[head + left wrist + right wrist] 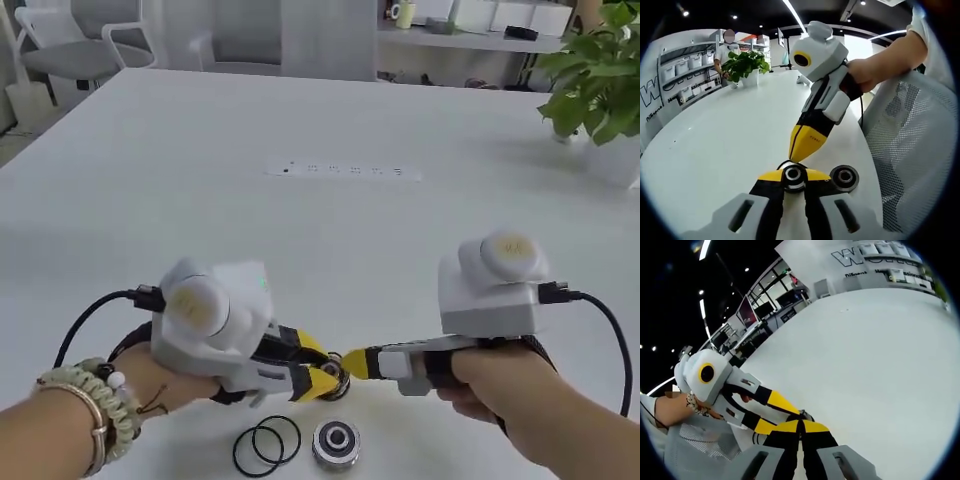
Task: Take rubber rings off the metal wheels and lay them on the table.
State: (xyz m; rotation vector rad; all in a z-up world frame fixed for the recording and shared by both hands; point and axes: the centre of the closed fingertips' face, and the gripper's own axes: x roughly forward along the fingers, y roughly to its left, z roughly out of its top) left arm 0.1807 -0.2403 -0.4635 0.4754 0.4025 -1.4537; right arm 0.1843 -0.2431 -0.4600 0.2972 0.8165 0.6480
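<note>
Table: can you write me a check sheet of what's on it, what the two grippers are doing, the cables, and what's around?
Surface: white table, nothing spilled on it.
Job's things: one wheel between the left jaws; a second wheel resting on the table; two black rings lying overlapped beside it.
Clutter: power strip farther along the table.
Grippers: left gripper shut on the wheel; right gripper has its jaws together at that wheel's rim, and whether it pinches a ring is unclear.
Cables: black cables, one from each gripper, trailing back away from the wheels.
Surroundings: plant, chair.
</note>
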